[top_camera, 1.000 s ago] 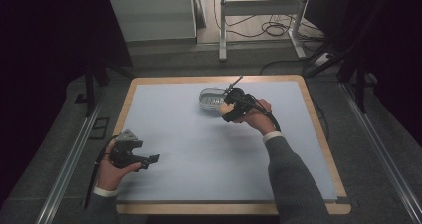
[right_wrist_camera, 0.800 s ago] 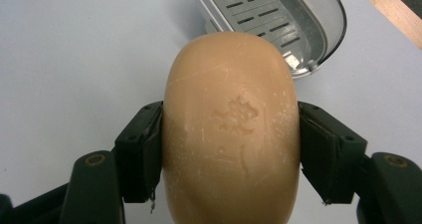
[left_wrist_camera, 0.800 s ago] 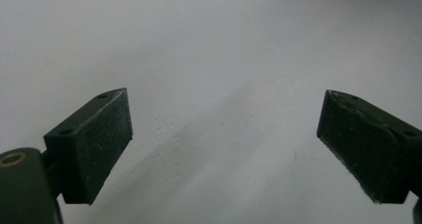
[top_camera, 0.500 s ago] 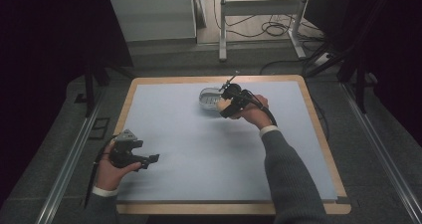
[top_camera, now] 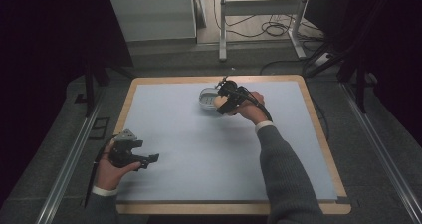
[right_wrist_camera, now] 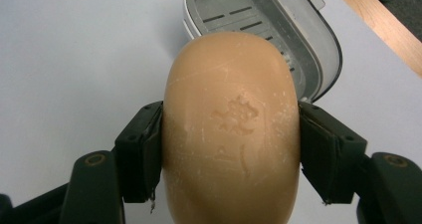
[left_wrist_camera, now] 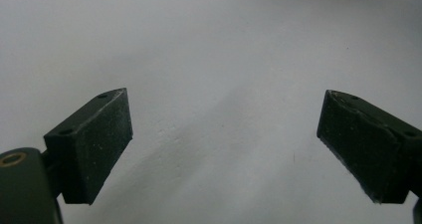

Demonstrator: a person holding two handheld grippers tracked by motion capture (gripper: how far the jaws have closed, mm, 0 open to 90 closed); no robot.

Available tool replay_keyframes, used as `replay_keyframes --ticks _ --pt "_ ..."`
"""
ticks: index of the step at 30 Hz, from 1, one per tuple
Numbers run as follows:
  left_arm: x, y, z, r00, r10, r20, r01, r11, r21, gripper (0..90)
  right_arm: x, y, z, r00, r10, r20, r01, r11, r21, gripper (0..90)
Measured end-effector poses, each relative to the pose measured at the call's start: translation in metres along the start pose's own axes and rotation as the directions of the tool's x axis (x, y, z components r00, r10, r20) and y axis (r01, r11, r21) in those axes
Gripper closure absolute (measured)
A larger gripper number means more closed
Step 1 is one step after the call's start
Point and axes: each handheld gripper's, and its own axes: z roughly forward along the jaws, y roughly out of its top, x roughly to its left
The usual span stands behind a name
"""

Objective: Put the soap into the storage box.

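Right gripper pinches soap; lower it level into dish at 12 o'clock; left gripper spread.

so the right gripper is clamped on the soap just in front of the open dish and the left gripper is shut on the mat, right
Not quite. The left gripper is open, jaws wide apart over bare mat, as the left gripper view shows. The rest holds: the right gripper is clamped on the soap before the open dish.

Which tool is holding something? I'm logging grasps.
The right tool: its jaws clamp a tan soap bar beside the open grey soap dish. The left tool is open, empty.
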Motion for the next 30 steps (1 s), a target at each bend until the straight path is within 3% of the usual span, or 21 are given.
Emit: replay_keyframes --ticks 30 --pt "-0.001 0.0 0.002 0.9999 0.005 0.011 -0.005 1.0 0.0 7.5 -0.011 0.032 0.017 0.9995 -0.031 -0.002 0.031 0.999 0.008 32.7"
